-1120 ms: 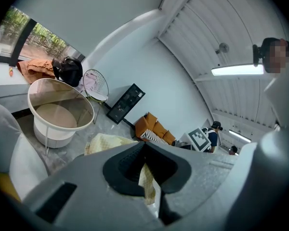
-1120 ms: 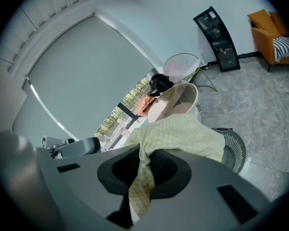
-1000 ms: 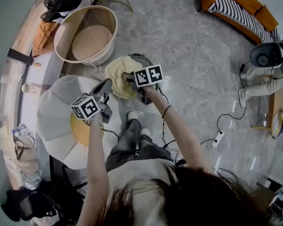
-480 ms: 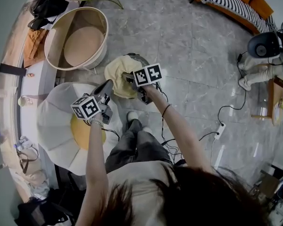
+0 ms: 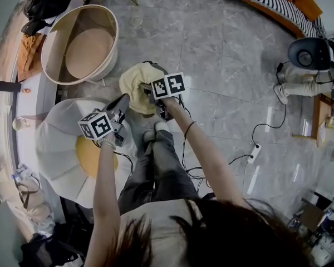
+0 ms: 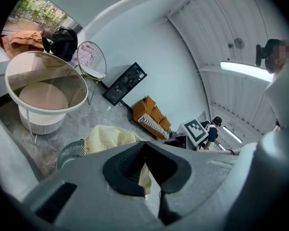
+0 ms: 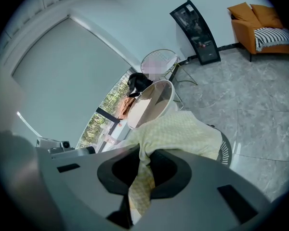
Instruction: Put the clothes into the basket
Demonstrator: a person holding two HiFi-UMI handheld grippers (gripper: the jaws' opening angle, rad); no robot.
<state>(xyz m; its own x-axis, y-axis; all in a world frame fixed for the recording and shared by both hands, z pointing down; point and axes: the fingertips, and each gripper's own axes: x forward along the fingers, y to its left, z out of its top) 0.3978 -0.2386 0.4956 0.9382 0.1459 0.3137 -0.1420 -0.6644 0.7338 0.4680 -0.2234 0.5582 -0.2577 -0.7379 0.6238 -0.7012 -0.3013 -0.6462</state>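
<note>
Grey marble floor (image 5: 222, 49); left gripper (image 5: 124, 99) and right gripper (image 5: 147, 88) each pinched the yellow cloth (image 5: 134, 82) above the ribbed basket (image 6: 70, 153).

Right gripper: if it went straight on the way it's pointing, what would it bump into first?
The pale yellow checked cloth that the right gripper pinches hangs right ahead. Past it, probably the grey round slatted thing underneath; depth is hard to judge.
</note>
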